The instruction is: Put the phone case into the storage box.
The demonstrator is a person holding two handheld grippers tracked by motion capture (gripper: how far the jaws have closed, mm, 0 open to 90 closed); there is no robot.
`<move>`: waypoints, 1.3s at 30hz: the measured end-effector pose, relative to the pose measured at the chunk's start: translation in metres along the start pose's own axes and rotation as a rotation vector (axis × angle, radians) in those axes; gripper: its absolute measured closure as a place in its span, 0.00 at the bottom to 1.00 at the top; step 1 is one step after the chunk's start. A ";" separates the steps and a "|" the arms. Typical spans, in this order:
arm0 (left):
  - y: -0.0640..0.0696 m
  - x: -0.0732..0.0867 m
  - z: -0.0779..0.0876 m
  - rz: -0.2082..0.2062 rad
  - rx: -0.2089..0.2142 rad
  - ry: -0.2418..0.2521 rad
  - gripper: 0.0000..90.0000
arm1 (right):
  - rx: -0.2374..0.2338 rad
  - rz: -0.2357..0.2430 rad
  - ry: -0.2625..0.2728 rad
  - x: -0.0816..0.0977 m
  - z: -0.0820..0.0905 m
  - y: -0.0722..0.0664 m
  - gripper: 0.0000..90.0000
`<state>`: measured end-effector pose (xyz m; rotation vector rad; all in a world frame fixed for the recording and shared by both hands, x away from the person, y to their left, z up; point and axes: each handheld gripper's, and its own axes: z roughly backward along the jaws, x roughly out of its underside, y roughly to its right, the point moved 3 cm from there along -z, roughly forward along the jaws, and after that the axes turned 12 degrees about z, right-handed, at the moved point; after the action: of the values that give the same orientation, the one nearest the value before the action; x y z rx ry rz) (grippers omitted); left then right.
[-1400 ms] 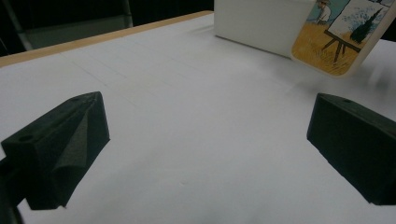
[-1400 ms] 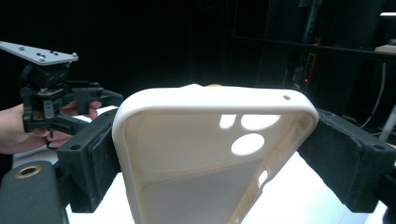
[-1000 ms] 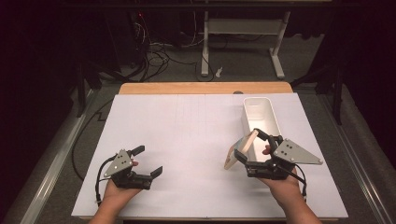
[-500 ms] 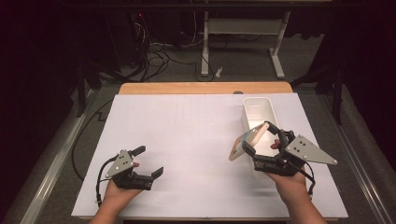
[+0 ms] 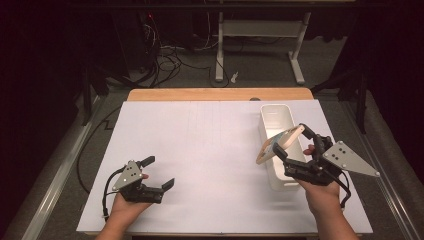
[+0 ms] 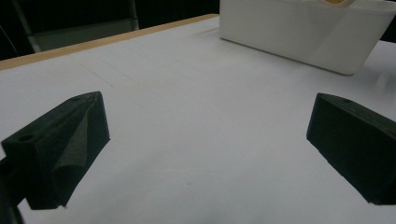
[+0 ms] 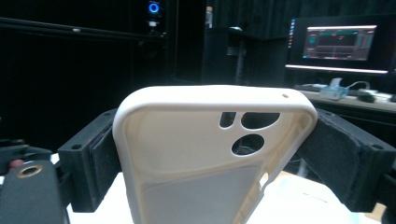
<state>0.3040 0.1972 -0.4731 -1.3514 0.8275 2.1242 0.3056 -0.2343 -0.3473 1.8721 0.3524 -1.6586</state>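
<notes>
Dark floor, loose cables and a metal stand frame lie beyond your desk (image 5: 200, 130), whose white top is bare except for a white bin (image 5: 278, 116) at the right. Your right claw (image 5: 289, 146) pinches a cream phone case (image 5: 278, 143) by its long edges, tilted and raised above the bin's near half; the right gripper view shows the pads on both sides and the camera cut-outs (image 7: 243, 128) at the top. Your left claw (image 5: 159, 172) rests spread wide near the desk's front left, gripping nothing. The case is thin and flexible, I judge, so squeezing harder could bow it and pop it free. Let go while it is tilted and it may catch the bin's rim and tumble outside.
</notes>
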 end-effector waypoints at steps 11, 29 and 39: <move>0.000 0.000 0.000 -0.006 0.003 0.001 0.01 | 0.067 0.007 0.000 -0.001 0.009 0.013 0.13; -0.001 -0.001 0.001 -0.004 -0.005 0.012 0.01 | 0.154 0.021 -0.019 0.001 0.019 0.030 0.13; -0.001 -0.001 0.001 0.007 -0.001 0.015 0.01 | 0.187 0.025 -0.039 0.005 0.020 0.036 0.13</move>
<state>0.3039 0.1985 -0.4719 -1.3684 0.8384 2.1220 0.3105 -0.2753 -0.3435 1.9665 0.1617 -1.7600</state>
